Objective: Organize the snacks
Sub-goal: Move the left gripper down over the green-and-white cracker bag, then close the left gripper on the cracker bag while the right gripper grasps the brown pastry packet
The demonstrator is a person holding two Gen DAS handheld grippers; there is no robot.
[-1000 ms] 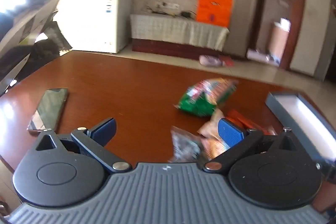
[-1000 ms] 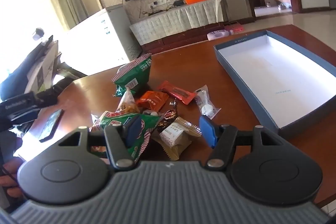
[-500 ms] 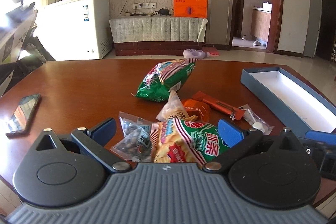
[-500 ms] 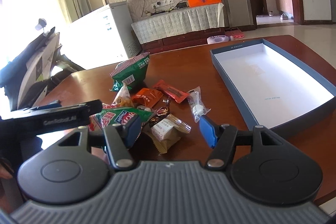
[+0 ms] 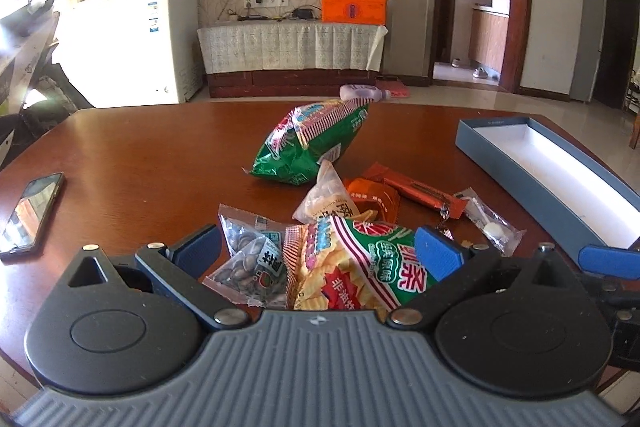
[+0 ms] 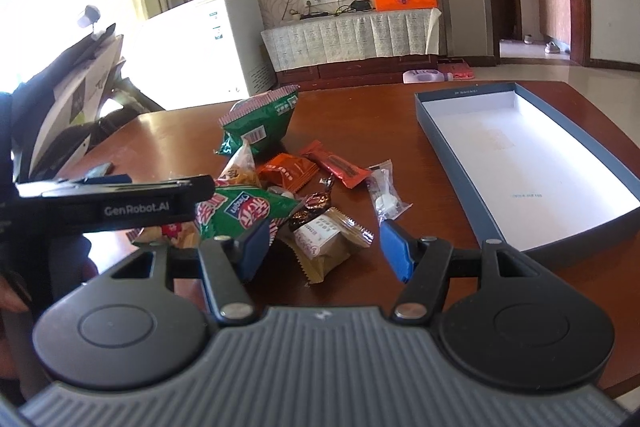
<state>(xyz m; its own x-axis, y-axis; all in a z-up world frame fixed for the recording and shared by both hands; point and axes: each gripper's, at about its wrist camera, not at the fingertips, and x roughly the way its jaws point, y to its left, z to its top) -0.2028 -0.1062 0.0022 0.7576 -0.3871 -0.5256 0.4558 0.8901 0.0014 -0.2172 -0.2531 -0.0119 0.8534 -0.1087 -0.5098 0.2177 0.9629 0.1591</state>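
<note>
On the round reddish-brown wooden table [image 5: 140,155] lie two green crinkly chip bags: one [image 5: 312,143] at 12 o'clock of the heap, one [image 5: 360,267] between the spread blue pads of the left gripper [image 5: 318,251], untouched by either. A clear seed packet [image 5: 252,263] lies beside it. The right gripper [image 6: 324,247] also gapes, straddling one tan wrapped cake [image 6: 324,243]. Perhaps nine or ten snacks in all. One shallow blue-walled cardboard box [image 6: 452,155] sits at 2 o'clock. One black phone [image 5: 32,211] lies at 9 o'clock
</note>
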